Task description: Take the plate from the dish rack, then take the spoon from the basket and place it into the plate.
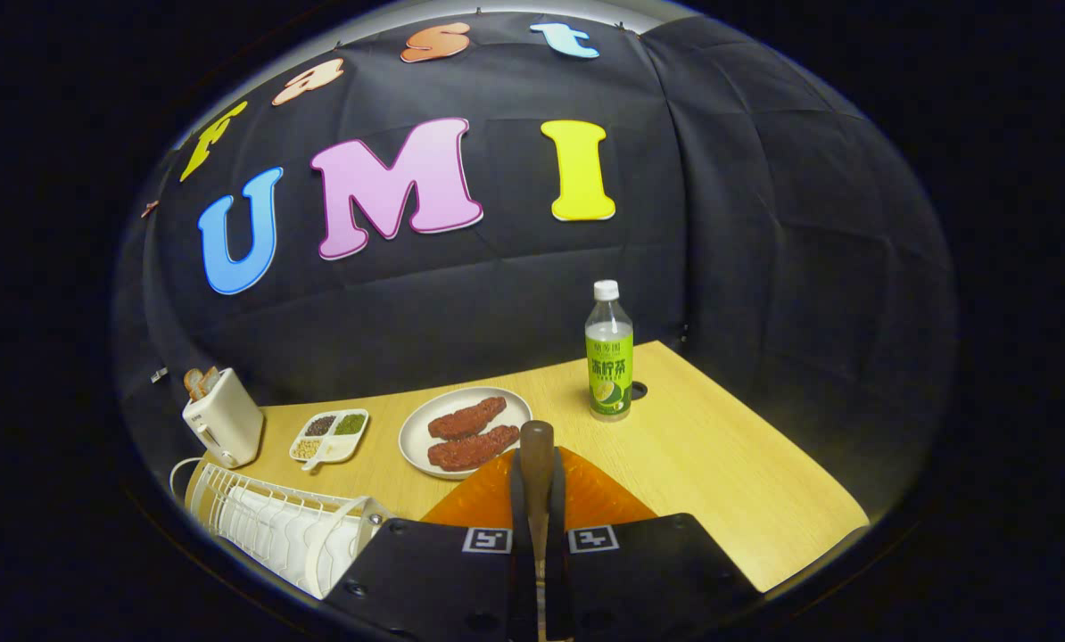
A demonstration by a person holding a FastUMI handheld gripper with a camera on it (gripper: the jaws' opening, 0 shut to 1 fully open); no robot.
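Your gripper pinches the spoon, handle pointing ahead, directly above the orange plate near the table's front edge.

The tongs stand closed on a brown wooden spoon handle; the spoon's bowl is hidden behind the tongs' body, so its shape cannot be told. The ribbed orange plate beneath shows just its far part (the near half lies under the tongs). The white wire dish rack is cut off at its near side and partly covered by the tongs' housing. The green label on the clear plastic bottle is too small to make out. The light wooden bench runs out of sight at its near edge.
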